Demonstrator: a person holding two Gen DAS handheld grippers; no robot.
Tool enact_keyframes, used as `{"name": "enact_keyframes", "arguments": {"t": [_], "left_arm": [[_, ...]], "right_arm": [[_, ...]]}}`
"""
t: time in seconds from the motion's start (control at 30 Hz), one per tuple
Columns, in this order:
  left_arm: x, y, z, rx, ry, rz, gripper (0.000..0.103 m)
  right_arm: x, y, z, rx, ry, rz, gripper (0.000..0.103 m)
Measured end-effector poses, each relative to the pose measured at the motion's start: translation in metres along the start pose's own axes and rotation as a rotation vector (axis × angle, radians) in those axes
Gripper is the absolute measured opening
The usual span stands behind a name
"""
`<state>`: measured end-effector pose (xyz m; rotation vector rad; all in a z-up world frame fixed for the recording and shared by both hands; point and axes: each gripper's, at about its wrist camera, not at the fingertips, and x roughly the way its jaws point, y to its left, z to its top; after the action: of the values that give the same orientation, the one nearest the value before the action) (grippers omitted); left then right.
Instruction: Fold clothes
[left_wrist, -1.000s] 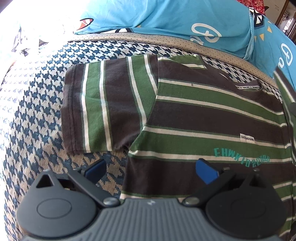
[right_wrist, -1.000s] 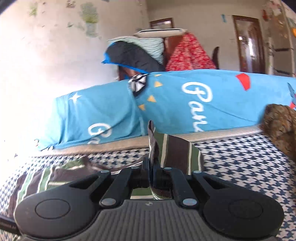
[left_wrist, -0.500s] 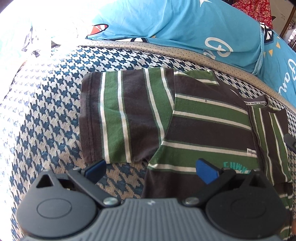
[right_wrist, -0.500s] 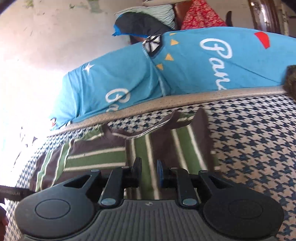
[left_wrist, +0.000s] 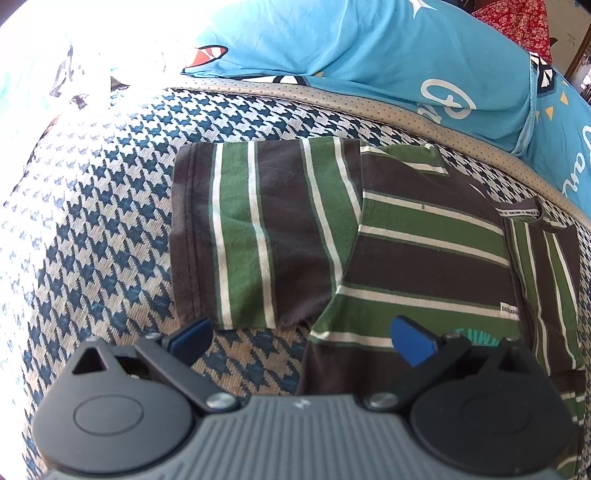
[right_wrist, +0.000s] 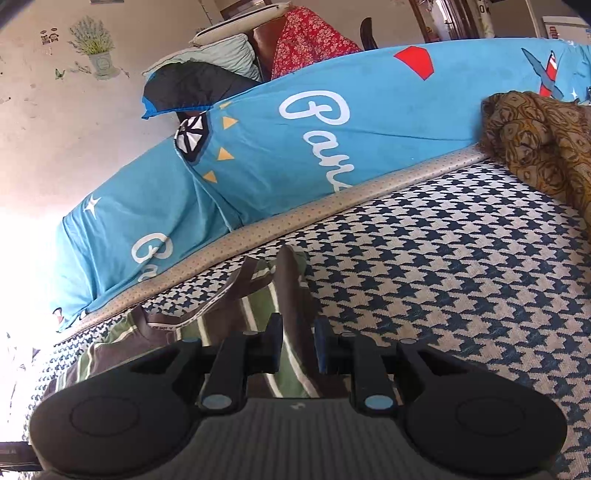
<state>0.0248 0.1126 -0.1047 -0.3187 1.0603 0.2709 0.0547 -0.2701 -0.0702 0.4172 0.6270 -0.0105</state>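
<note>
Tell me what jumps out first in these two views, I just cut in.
The green-and-brown striped T-shirt lies on the houndstooth bed cover, one sleeve spread flat, the other folded in over the body. Behind it runs a bright blue pillow with white script. The left gripper hovers wide open at the near sleeve; the right gripper is open, astride the folded sleeve's edge.

You have one striped T-shirt (left_wrist: 424, 236) on one houndstooth mattress (left_wrist: 103, 221), one blue bedsheet roll (right_wrist: 332, 122), one brown patterned cloth (right_wrist: 543, 140), and two grippers.
</note>
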Motion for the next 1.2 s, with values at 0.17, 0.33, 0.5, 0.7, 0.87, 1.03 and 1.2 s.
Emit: {"name": "enact_keyframes", "arguments": {"t": [0.17, 0.33, 0.5, 0.7, 0.87, 1.03, 1.2], "left_arm": [[0.002, 0.003, -0.001, 0.008, 0.010, 0.028, 0.103], [0.002, 0.011, 0.000, 0.001, 0.012, 0.054, 0.103], [0.001, 0.025, 0.005, -0.046, 0.015, 0.068, 0.103], [0.000, 0.047, 0.016, -0.098, 0.006, 0.086, 0.103], [0.000, 0.067, 0.022, -0.139, 0.002, 0.103, 0.103], [-0.002, 0.084, 0.026, -0.155, -0.001, 0.123, 0.103], [-0.004, 0.098, 0.031, -0.181, 0.006, 0.125, 0.103]], "right_arm": [[0.006, 0.009, -0.005, 0.000, 0.027, 0.087, 0.018], [0.022, 0.014, -0.011, 0.027, 0.061, 0.095, 0.018], [0.035, 0.016, -0.014, 0.011, 0.077, 0.015, 0.018], [0.040, 0.003, -0.011, 0.036, 0.050, -0.122, 0.000], [0.041, 0.011, -0.013, 0.002, 0.031, -0.191, 0.000], [0.036, 0.018, -0.010, 0.036, 0.010, -0.255, 0.000], [0.026, 0.046, -0.019, -0.072, 0.018, -0.156, 0.013]]}}
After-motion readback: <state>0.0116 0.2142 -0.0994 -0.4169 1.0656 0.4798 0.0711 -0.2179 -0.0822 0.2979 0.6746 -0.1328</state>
